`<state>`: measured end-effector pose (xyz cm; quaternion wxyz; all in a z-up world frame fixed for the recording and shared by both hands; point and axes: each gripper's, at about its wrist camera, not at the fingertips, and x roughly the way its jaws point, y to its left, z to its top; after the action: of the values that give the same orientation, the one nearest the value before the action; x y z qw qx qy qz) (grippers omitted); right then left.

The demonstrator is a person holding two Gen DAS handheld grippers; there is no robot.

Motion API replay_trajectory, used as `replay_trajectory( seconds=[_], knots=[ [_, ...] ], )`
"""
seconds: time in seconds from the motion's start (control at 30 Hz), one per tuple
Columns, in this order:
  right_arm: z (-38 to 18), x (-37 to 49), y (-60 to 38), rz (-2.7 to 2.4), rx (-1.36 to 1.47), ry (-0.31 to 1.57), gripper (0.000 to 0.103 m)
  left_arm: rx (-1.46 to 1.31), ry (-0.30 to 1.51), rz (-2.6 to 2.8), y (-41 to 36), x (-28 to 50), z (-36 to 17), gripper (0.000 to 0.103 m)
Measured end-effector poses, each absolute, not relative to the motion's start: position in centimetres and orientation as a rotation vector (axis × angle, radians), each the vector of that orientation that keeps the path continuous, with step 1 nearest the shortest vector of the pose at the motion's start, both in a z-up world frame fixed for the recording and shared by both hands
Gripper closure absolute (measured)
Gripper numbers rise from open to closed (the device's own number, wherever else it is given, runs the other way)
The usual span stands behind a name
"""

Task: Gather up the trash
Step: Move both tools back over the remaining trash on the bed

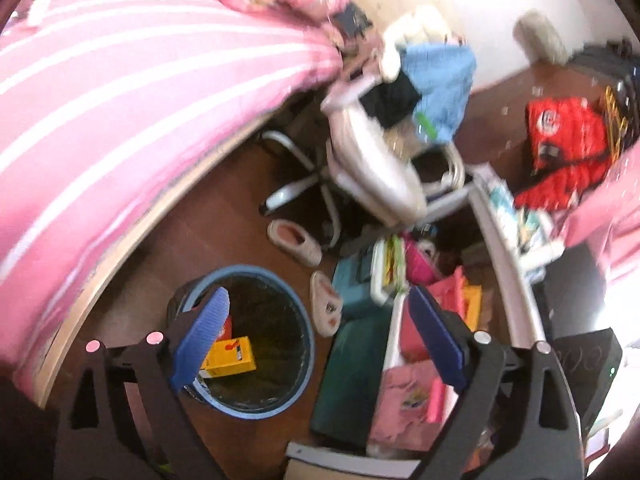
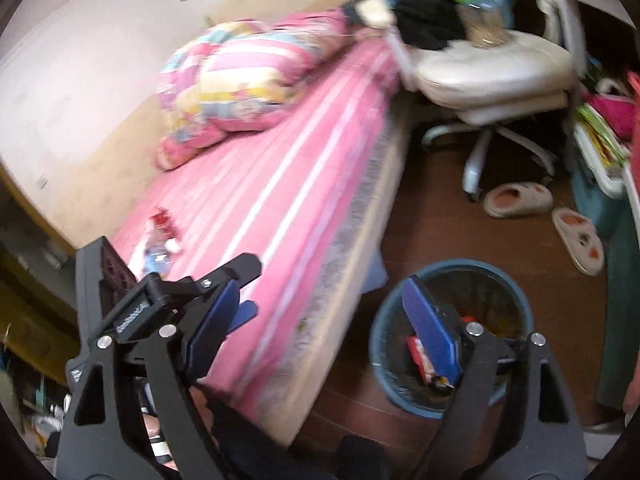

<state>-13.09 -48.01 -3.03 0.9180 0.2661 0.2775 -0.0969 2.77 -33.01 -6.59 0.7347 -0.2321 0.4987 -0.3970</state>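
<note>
A round blue trash bin [image 1: 298,322] with a dark liner stands on the brown floor beside the bed. A yellow box [image 1: 234,356] and a red wrapper lie inside it. My left gripper [image 1: 316,304] is open and empty, hovering above the bin. In the right wrist view the same bin [image 2: 378,344] sits at lower right with a red wrapper [image 2: 418,354] inside. My right gripper [image 2: 320,312] is open and empty, above the bed edge and the bin. The left gripper's body [image 2: 168,304] shows over the bed. A crumpled red, white and blue wrapper [image 2: 160,240] lies on the pink sheet.
The pink striped bed [image 2: 280,184] carries a rolled quilt [image 2: 240,80]. A cream office chair [image 2: 496,68] piled with clothes stands by the bed. Two slippers [image 2: 520,200] lie on the floor. Boxes, books and bags [image 1: 400,280] crowd the floor beside a white desk edge [image 1: 516,280].
</note>
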Motion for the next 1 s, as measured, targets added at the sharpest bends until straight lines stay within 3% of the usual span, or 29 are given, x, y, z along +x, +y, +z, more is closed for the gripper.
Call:
replay_trajectory(
  seconds=[0.5,1.0],
  knots=[
    [2.3,-6.1,-33.3,0.058,0.347,0.571,0.016,-0.704,0.923,-0.687,-15.9,5.2,-0.8,0.014],
    [-0.4,4.1,-22.4,0.179,0.175,0.736,0.015,-0.659,0.85,-0.447,-1.7,10.3,-0.6,0.014]
  ],
)
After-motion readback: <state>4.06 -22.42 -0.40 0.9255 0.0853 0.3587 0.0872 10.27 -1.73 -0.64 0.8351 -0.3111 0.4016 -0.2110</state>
